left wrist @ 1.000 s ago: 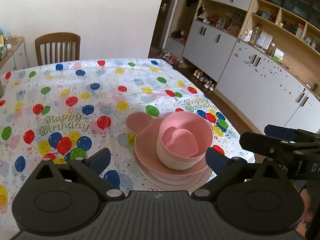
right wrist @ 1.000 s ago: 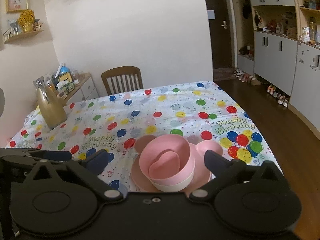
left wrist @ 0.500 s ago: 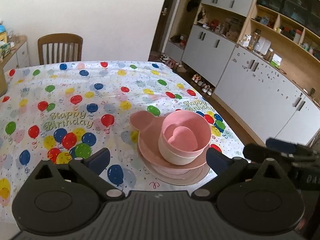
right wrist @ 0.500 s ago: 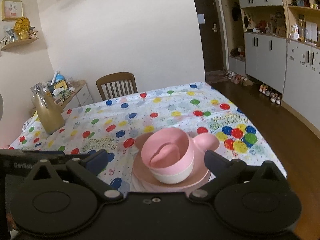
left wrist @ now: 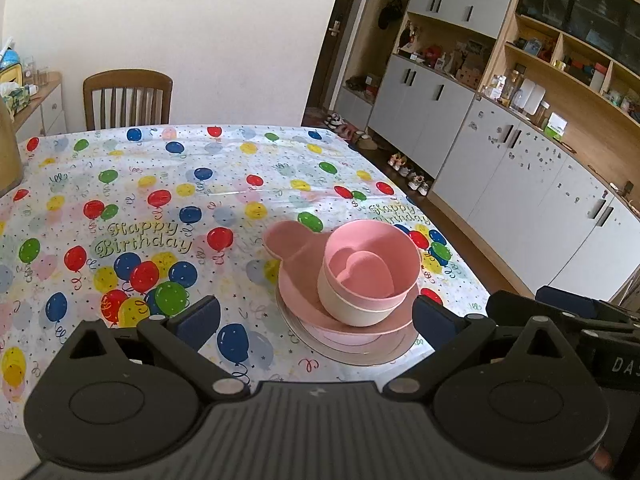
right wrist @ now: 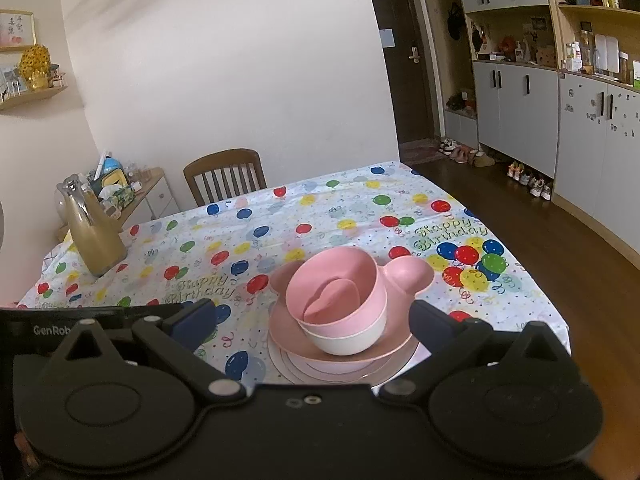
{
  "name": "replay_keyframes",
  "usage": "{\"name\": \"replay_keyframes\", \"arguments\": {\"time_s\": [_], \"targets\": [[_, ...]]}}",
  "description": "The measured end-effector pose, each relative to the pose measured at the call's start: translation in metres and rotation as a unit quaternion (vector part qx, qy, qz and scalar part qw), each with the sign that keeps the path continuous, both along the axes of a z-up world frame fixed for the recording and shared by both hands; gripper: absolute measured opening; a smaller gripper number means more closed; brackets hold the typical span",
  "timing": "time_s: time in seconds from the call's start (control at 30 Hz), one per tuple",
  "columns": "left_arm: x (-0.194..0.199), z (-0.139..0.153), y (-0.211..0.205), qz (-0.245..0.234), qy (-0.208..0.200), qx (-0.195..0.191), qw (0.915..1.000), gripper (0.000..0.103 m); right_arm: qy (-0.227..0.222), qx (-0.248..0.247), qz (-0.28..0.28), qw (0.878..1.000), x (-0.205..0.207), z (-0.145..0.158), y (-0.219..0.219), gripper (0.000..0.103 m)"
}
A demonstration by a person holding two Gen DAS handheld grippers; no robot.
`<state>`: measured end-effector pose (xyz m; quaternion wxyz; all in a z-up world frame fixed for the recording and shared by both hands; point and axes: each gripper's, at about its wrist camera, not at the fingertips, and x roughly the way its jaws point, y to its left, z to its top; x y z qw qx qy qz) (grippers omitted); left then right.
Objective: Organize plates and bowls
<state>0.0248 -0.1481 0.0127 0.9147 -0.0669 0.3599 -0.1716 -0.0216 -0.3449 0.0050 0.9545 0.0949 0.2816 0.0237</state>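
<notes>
A stack of dishes stands near the table's front right corner. A pink bowl (left wrist: pixel 372 252) with a heart-shaped pink dish (left wrist: pixel 362 274) inside nests in a white bowl (left wrist: pixel 352 308), on a pink eared plate (left wrist: pixel 288 246) and flat plates (left wrist: pixel 360 350). The same stack shows in the right wrist view: pink bowl (right wrist: pixel 336 280), white bowl (right wrist: pixel 344 338), eared plate (right wrist: pixel 408 276). My left gripper (left wrist: pixel 316 316) is open and empty, just short of the stack. My right gripper (right wrist: pixel 310 316) is open and empty, also just short of it.
The table has a balloon tablecloth (left wrist: pixel 160 208). A tan jug (right wrist: pixel 94 236) stands at the far left. A wooden chair (left wrist: pixel 128 100) is at the far side. Cabinets (left wrist: pixel 500 168) line the right wall. The table edge is close behind the stack.
Both grippers have drawn back and risen a little from the stack; the view now takes in more of the table. The dishes have not moved.
</notes>
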Motion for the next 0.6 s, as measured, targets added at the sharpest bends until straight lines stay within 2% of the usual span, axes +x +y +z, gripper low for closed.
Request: {"name": "replay_keyframes", "arguments": {"time_s": [0.6], "targets": [[0.0017, -0.0054, -0.0093, -0.012, 0.016, 0.008, 0.9998, 0.103, 0.008, 0.01, -0.006, 1.0, 0.0021, -0.0023, -0.0038, 0.103]]}}
